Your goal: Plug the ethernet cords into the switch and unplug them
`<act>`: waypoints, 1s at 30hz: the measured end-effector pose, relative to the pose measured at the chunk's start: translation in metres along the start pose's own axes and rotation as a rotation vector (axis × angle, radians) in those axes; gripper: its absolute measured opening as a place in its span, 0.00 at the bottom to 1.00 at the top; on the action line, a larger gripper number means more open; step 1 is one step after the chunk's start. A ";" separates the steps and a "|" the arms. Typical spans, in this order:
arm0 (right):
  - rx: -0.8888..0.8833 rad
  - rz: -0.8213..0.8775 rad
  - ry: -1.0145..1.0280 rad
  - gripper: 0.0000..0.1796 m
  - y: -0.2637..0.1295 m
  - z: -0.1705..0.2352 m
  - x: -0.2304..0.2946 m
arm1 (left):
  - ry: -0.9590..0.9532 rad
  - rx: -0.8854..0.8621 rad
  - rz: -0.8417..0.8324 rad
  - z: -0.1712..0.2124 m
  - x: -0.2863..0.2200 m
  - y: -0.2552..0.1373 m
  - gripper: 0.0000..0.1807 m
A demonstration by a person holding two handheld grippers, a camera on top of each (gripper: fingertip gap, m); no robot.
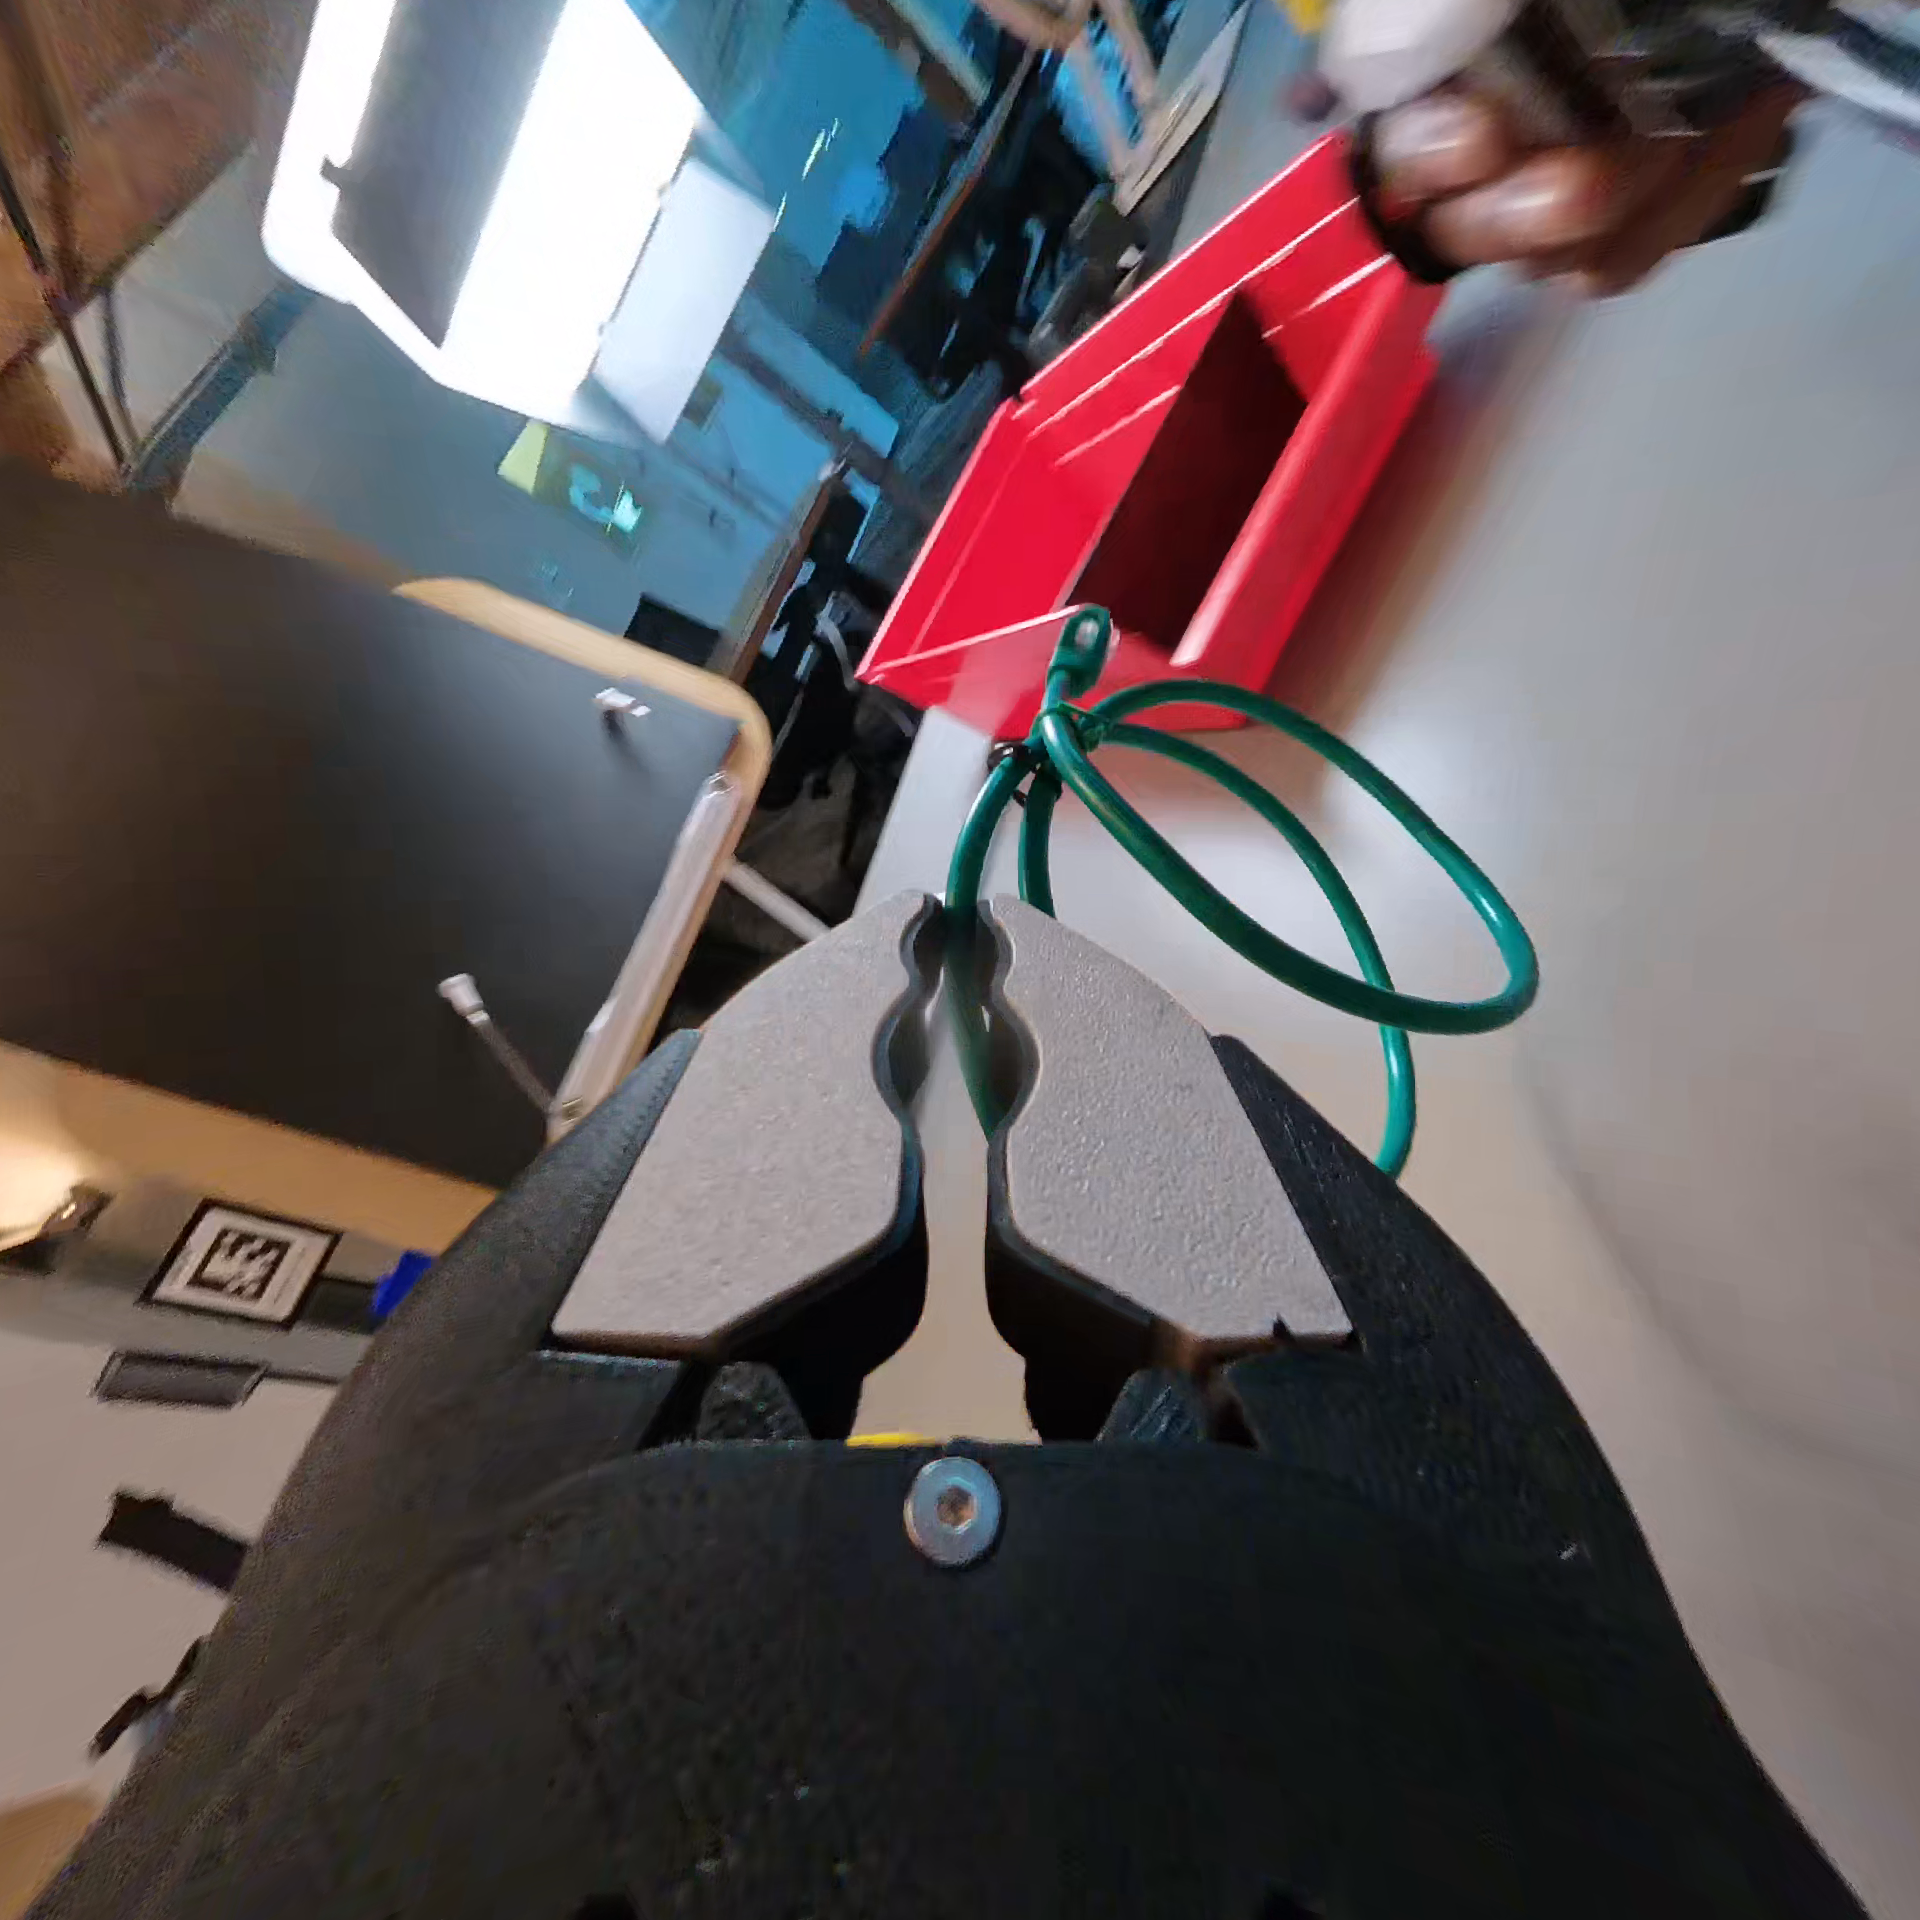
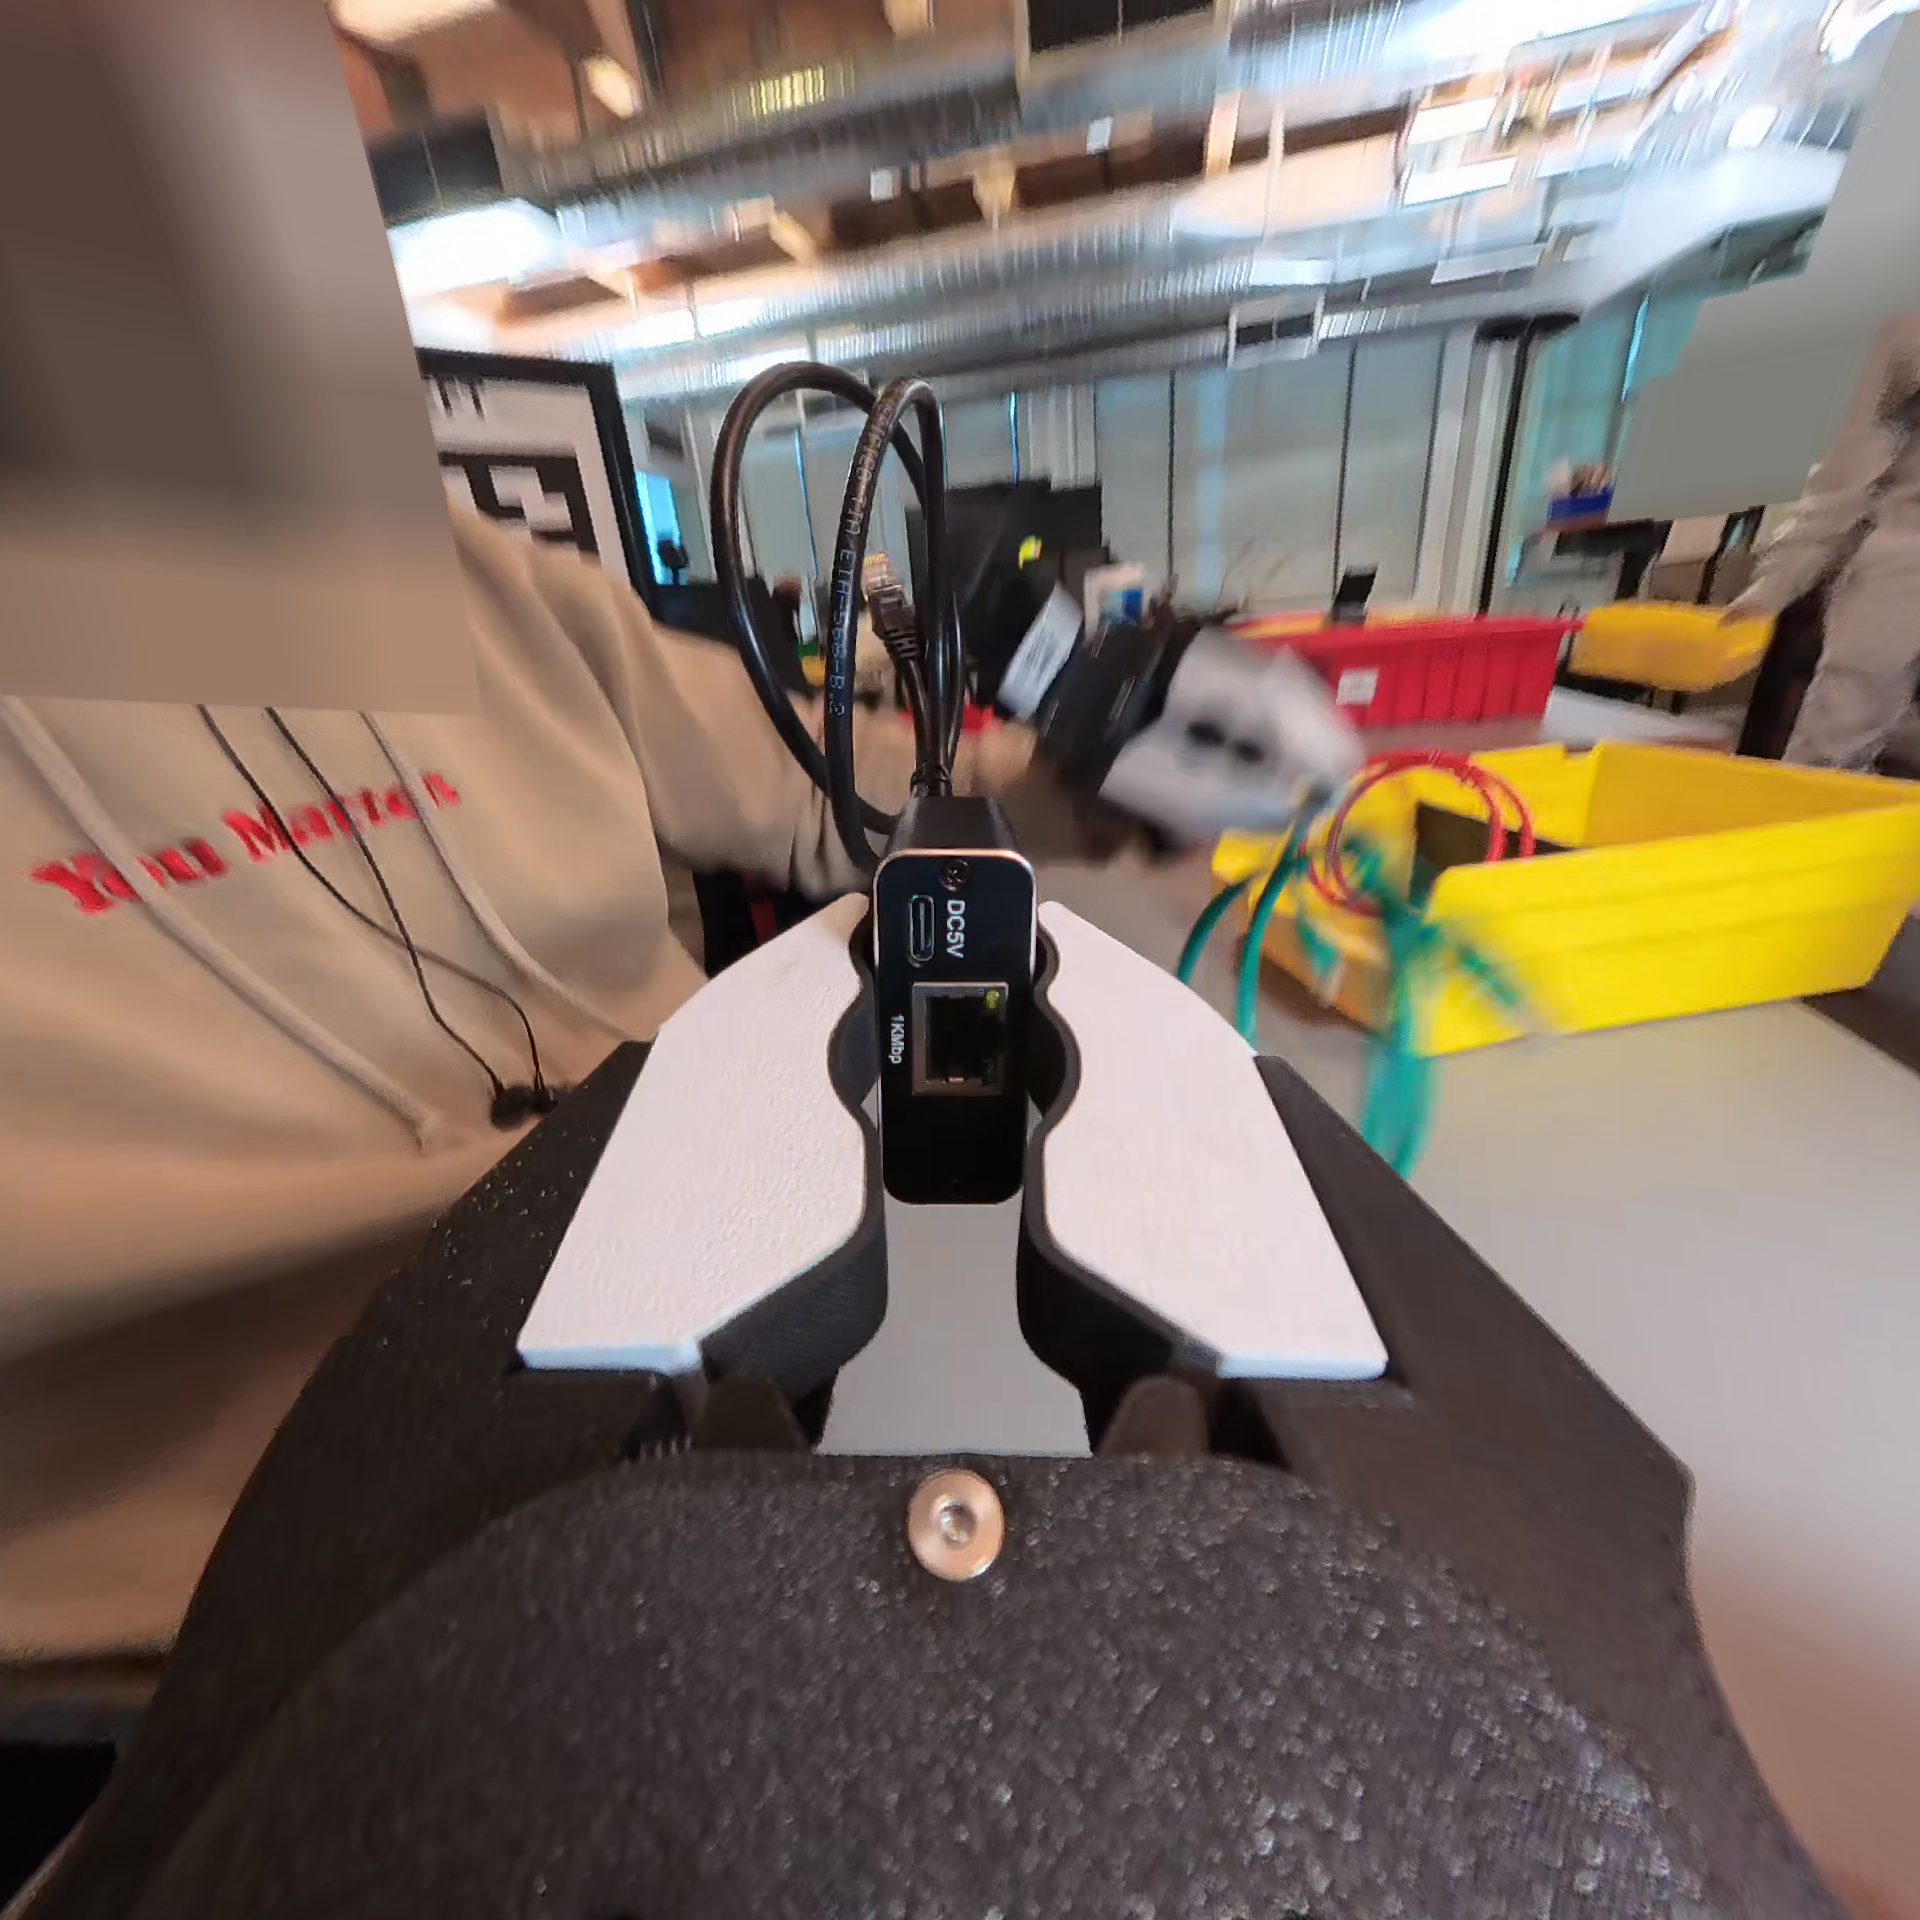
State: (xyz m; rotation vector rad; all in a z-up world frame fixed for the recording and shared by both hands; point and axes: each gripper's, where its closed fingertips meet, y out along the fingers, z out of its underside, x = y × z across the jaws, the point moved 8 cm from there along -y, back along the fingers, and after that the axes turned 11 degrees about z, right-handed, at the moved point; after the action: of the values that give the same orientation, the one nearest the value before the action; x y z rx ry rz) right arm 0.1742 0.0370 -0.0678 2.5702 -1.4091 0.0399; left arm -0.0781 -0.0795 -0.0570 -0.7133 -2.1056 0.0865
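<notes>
Two bins sit on the pale table. Yellow bin near table edge, red cords inside, green cords draped over its rim. Red bin looks empty, open tabletop beside it. Right gripper clamps the black switch upright, black cable looping above. Left gripper is nearly closed, pinching the green ethernet cord, coiled, lifted.

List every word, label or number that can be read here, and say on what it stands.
I do not copy writing; it stands here:
Switch in the right gripper: white marks beside both ports.
Black cord: print along its jacket.
Beige hoodie: red letters.
Left wrist view: none; the square tag bears only a pattern.
</notes>
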 end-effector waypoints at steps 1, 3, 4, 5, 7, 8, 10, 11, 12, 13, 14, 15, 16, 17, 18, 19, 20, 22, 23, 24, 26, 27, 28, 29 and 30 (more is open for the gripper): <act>-0.020 0.007 0.004 0.13 -0.004 -0.003 -0.001 | -0.009 -0.019 0.024 0.002 -0.017 0.003 0.03; -0.038 0.034 0.007 0.13 -0.009 -0.005 -0.004 | -0.063 -0.061 0.089 0.003 -0.045 0.001 0.03; -0.041 0.045 0.009 0.13 -0.011 -0.005 -0.006 | -0.101 -0.089 0.108 0.002 -0.054 -0.004 0.03; -0.042 0.055 0.014 0.13 -0.012 -0.004 -0.008 | -0.150 -0.116 0.142 0.001 -0.060 -0.011 0.04; -0.040 0.069 0.027 0.13 -0.011 -0.002 -0.012 | -0.292 -0.121 0.244 0.003 -0.068 -0.026 0.04; -0.035 0.075 0.031 0.13 -0.011 0.000 -0.014 | -0.382 -0.106 0.297 0.008 -0.069 -0.034 0.07; -0.020 0.083 0.035 0.13 -0.009 0.003 -0.015 | -0.603 -0.059 0.389 0.023 -0.069 -0.049 0.16; -0.012 0.087 0.035 0.13 -0.008 0.004 -0.015 | -0.716 -0.039 0.413 0.033 -0.068 -0.056 0.18; -0.007 0.091 0.032 0.13 -0.008 0.005 -0.016 | -0.819 -0.018 0.418 0.042 -0.066 -0.063 0.19; -0.003 0.095 0.031 0.13 -0.008 0.005 -0.016 | -0.908 0.006 0.402 0.050 -0.065 -0.068 0.19; 0.000 0.098 0.031 0.13 -0.007 0.005 -0.016 | -0.981 0.037 0.366 0.059 -0.064 -0.072 0.17; 0.001 0.098 0.033 0.13 -0.007 0.006 -0.016 | -1.035 0.073 0.333 0.066 -0.064 -0.073 0.16; 0.001 0.099 0.038 0.13 -0.007 0.006 -0.017 | -1.070 0.102 0.311 0.070 -0.065 -0.073 0.16; 0.001 0.100 0.042 0.13 -0.007 0.007 -0.018 | -1.094 0.123 0.292 0.073 -0.065 -0.071 0.16; 0.000 0.102 0.046 0.13 -0.007 0.008 -0.019 | -1.113 0.140 0.282 0.075 -0.066 -0.067 0.16; 0.000 0.105 0.051 0.13 -0.007 0.009 -0.020 | -1.125 0.160 0.279 0.076 -0.066 -0.060 0.16; 0.002 0.108 0.053 0.13 -0.008 0.010 -0.021 | -1.124 0.188 0.276 0.078 -0.066 -0.052 0.16; 0.007 0.113 0.055 0.13 -0.009 0.011 -0.021 | -1.083 0.251 0.299 0.080 -0.068 -0.034 0.20; 0.010 0.115 0.054 0.13 -0.009 0.011 -0.021 | -1.062 0.291 0.323 0.082 -0.070 -0.025 0.20; 0.014 0.118 0.052 0.13 -0.009 0.012 -0.021 | -1.040 0.319 0.340 0.082 -0.071 -0.017 0.20; 0.019 0.122 0.049 0.13 -0.010 0.012 -0.021 | -0.971 0.341 0.331 0.081 -0.073 -0.005 0.13; 0.019 0.120 0.050 0.13 -0.011 0.012 -0.022 | -0.930 0.357 0.318 0.080 -0.074 -0.001 0.08; 0.018 0.119 0.053 0.13 -0.011 0.012 -0.022 | -0.895 0.372 0.305 0.079 -0.074 0.002 0.04; 0.018 0.117 0.056 0.13 -0.011 0.013 -0.023 | -0.869 0.376 0.302 0.079 -0.074 0.004 0.04; 0.019 0.116 0.059 0.13 -0.011 0.013 -0.024 | -0.855 0.372 0.313 0.078 -0.074 0.006 0.04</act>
State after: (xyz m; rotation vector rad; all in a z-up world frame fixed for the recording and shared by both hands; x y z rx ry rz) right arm 0.1697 0.0598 -0.0856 2.4774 -1.5412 0.1467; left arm -0.1026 -0.0975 -0.1600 -0.8564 -2.6208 1.0922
